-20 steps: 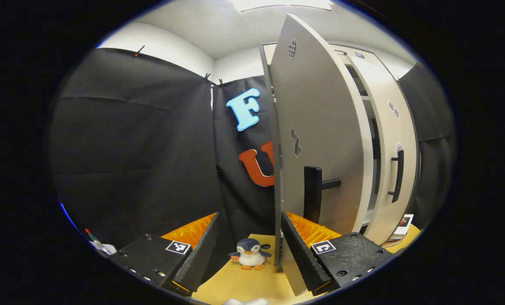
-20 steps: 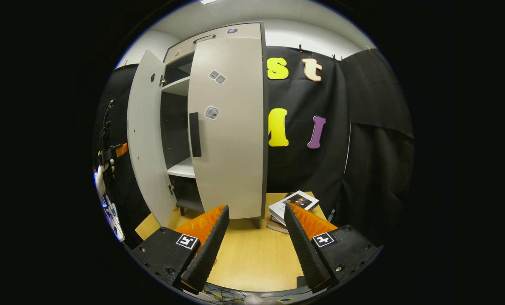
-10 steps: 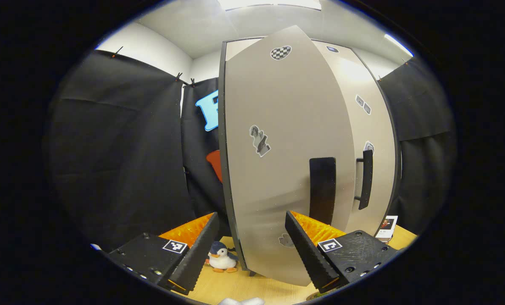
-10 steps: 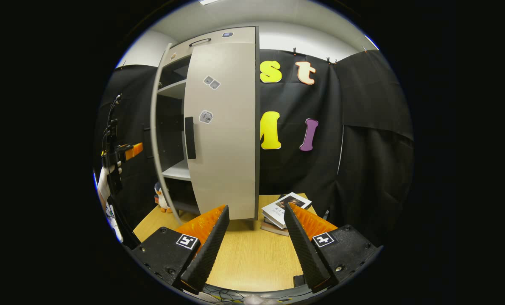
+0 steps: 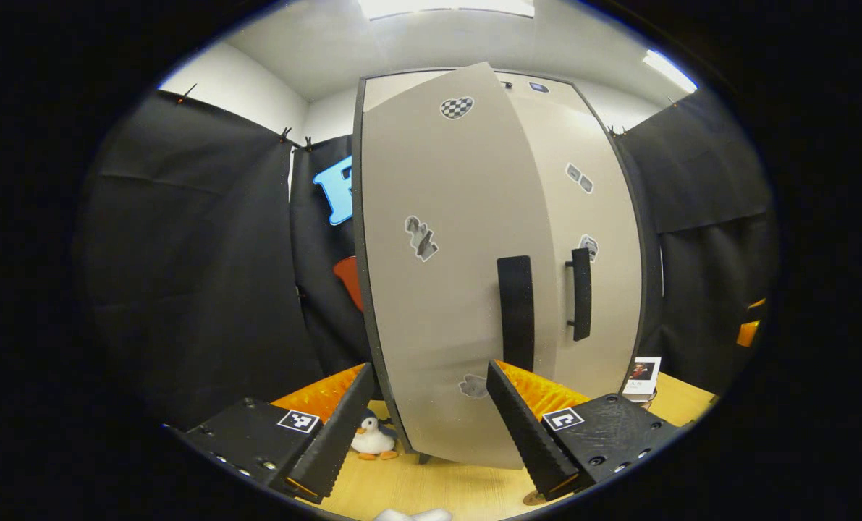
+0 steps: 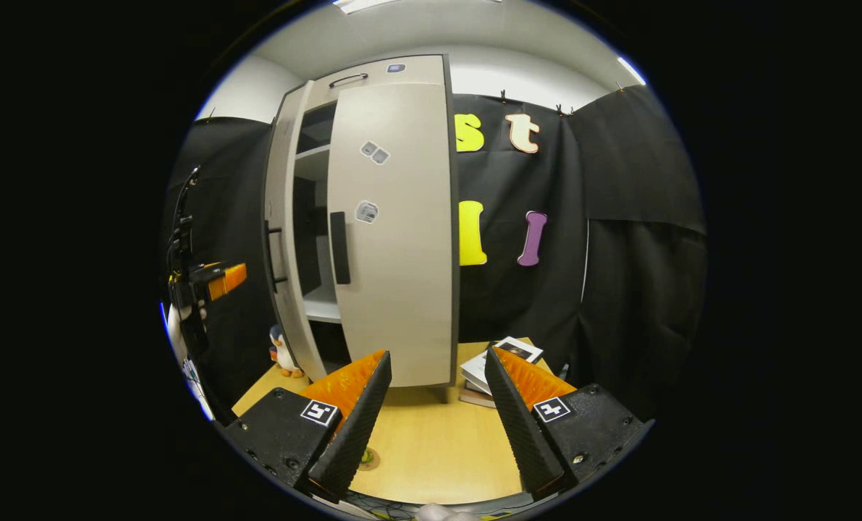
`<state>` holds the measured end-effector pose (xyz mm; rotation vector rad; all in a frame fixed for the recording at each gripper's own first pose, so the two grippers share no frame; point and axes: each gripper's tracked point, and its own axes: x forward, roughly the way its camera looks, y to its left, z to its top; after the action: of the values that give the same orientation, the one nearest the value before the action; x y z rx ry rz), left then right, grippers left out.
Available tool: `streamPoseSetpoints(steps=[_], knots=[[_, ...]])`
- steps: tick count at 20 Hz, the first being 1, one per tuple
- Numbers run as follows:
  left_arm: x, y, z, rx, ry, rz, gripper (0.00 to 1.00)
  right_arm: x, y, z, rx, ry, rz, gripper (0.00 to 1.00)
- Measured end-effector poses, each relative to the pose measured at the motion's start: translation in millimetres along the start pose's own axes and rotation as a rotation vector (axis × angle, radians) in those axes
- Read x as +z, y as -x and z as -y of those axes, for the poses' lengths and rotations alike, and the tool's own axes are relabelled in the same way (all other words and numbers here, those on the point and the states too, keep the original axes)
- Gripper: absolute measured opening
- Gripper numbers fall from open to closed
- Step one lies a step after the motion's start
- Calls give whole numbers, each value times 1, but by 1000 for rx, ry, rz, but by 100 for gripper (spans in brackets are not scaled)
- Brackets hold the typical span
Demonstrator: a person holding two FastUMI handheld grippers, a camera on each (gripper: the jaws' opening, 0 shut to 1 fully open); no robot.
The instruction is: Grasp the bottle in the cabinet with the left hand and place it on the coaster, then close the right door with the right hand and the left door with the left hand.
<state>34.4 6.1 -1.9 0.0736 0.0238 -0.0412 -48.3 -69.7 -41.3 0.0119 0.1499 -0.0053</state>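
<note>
The left hand-held gripper [image 5: 427,427] has its fingers spread wide with nothing between them. It faces the left door [image 5: 445,289] of the cabinet [image 6: 394,72], and its right finger tip overlaps the door's lower face below the black handle [image 5: 515,311]; whether it touches the panel cannot be told from this angle. The left door stands slightly ajar, its free edge forward of the right door [image 5: 597,253]. In the right gripper view a dark gap with shelves shows between the two doors.

The right hand-held gripper [image 6: 431,427] is also wide open and empty, held back over the wooden surface [image 6: 431,449], apart from the cabinet front. The right door [image 6: 394,239] sits flush against the cabinet.

A toy penguin [image 5: 373,438] stands on the surface by the cabinet's left corner, near the left door's hinge edge. Books [image 6: 499,358] lie to the cabinet's right. A small round disc, perhaps the coaster [image 6: 366,457], lies on the surface by the right gripper's left finger; no bottle can be made out on it.
</note>
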Motion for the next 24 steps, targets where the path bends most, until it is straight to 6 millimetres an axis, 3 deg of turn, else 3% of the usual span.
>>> streamPoseSetpoints(steps=[3, 7, 13, 17, 24], knots=[[-1, 22, 17, -52, 17, -1, 96, 10, 0, -14, 7, -11, 39, 81], [-2, 50, 19, -46, 3, 15, 96, 21, 1, -24, 0, -1, 81, 81], [-42, 85, 15, -1, 42, -39, 96, 18, 1, -34, -19, 22, 95, 82], [-48, 90, 5, 32, 27, -41, 96, 10, 2, -39, -11, 47, 67, 82], [-40, 94, -3, 65, 85, -33, 96, 9, 0, -42, 10, 67, 60, 82]])
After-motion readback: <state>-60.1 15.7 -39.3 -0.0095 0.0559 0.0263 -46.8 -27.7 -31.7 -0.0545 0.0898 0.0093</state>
